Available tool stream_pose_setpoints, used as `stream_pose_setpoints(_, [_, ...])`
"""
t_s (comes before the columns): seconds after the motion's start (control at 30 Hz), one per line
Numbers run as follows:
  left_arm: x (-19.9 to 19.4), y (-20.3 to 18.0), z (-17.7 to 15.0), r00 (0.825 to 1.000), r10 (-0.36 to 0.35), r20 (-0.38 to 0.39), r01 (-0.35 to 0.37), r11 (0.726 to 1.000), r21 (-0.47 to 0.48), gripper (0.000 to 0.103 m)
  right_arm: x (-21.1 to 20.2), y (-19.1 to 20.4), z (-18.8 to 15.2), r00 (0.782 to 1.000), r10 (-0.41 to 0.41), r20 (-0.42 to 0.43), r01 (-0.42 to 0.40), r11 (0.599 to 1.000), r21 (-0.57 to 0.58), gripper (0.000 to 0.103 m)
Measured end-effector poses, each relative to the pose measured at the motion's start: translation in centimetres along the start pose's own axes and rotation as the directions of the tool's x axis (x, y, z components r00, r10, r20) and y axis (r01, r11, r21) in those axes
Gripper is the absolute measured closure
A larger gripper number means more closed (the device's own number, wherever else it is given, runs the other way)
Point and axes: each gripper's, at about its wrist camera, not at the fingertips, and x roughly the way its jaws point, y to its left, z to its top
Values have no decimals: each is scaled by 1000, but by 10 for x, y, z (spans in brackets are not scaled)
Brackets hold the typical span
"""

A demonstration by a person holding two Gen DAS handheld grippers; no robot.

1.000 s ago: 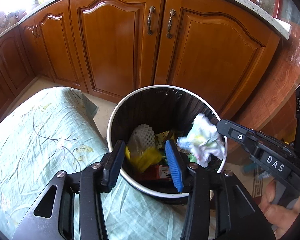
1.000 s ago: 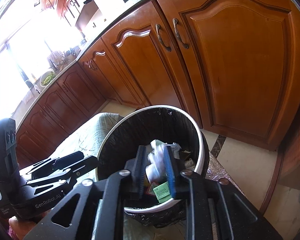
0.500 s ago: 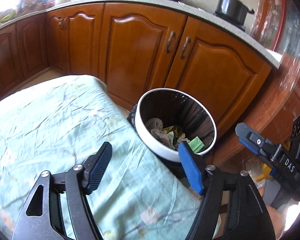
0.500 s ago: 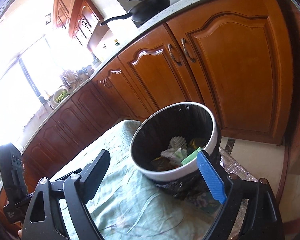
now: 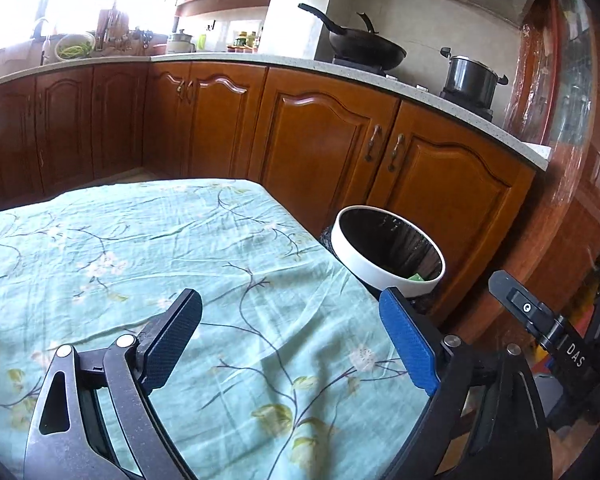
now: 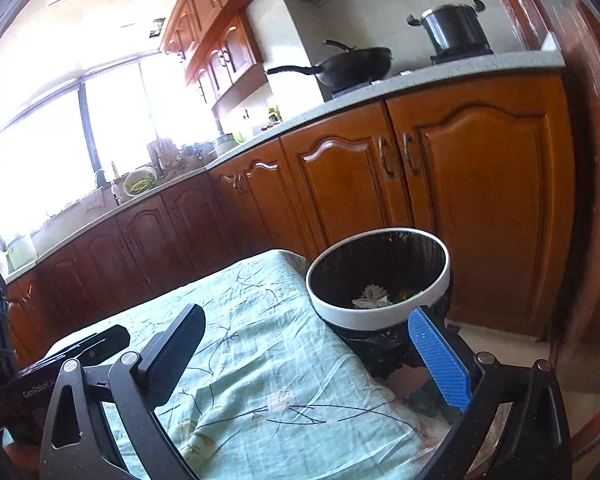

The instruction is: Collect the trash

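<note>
A trash bin (image 5: 380, 270) with a white rim and black liner stands on the floor beside the table's right corner; it also shows in the right wrist view (image 6: 340, 316). Crumpled paper and other trash (image 6: 374, 298) lie inside it. My left gripper (image 5: 290, 334) is open and empty above the table. My right gripper (image 6: 308, 348) is open and empty, above the table edge near the bin. The right gripper's body (image 5: 540, 320) shows at the right of the left wrist view. The left gripper's body (image 6: 72, 360) shows at the left of the right wrist view.
The table wears a pale green floral cloth (image 5: 140, 248). Brown wooden cabinets (image 5: 320, 148) run behind the bin under a stone counter. A black wok (image 5: 364, 50) and a pot (image 5: 470, 76) sit on the stove. A wooden door frame (image 6: 596, 160) stands at the right.
My right gripper opened and the crumpled paper dropped into the bin. Both grippers have pulled back and up from the bin, over the table, jaws wider.
</note>
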Motion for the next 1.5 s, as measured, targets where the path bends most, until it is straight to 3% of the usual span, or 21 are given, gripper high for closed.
stream_pose_setpoints(0.17, [-36, 6, -4, 990, 54, 130, -56, 998, 14, 0, -32, 25, -1, 991, -3, 130, 16, 995, -98, 0])
stream_pose_setpoints(0.3, [-54, 6, -8, 974, 107, 202, -115, 993, 32, 0, -30, 30, -10, 993, -2, 116, 15, 994, -108, 0])
stream_pose_setpoints(0.53, [-55, 7, -23, 970, 154, 187, -169, 984, 64, 0, -23, 27, -30, 998, -14, 55, 19, 996, -92, 0])
stream_pose_setpoints(0.8, [-57, 12, -36, 966, 197, 169, -209, 976, 59, 0, -27, 27, -38, 999, -19, 44, 23, 996, -91, 0])
stream_pose_setpoints(1.5, [-67, 9, -44, 959, 207, 192, -226, 971, 82, 0, -29, 35, -42, 999, -10, 37, 13, 994, -108, 0])
